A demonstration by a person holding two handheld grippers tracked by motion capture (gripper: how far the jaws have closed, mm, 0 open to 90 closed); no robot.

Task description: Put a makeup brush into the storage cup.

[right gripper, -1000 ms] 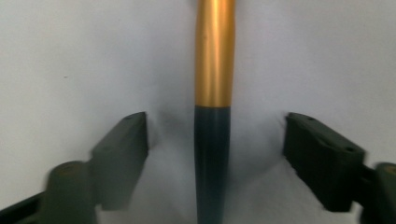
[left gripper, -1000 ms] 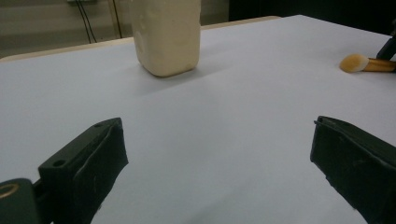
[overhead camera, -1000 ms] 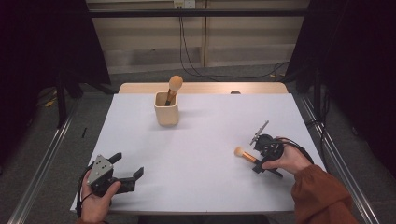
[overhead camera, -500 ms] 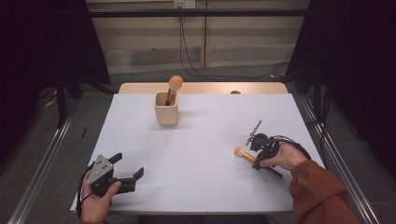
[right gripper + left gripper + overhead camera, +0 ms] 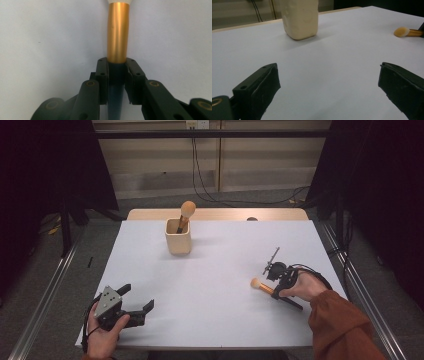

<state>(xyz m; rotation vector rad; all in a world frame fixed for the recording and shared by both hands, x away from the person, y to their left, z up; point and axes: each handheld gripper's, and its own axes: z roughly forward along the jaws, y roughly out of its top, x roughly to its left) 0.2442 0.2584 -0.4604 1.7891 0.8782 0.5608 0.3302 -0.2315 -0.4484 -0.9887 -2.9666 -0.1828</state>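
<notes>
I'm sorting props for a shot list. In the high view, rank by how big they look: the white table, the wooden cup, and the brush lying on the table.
1. White table, by far the largest.
2. Wooden cup.
3. Brush lying on the table: thinner than the cup, but the right gripper is shut on its handle and hides part of its length, so this last ranking is unsure.

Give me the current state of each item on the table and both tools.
Right tool: just closed, clamped on the makeup brush handle.
Makeup brush: lying flat on the table, gripped.
Left tool: open, holding nothing, resting on the table.
Wooden cup: upright.
Second brush: standing in cup, head up.
</notes>
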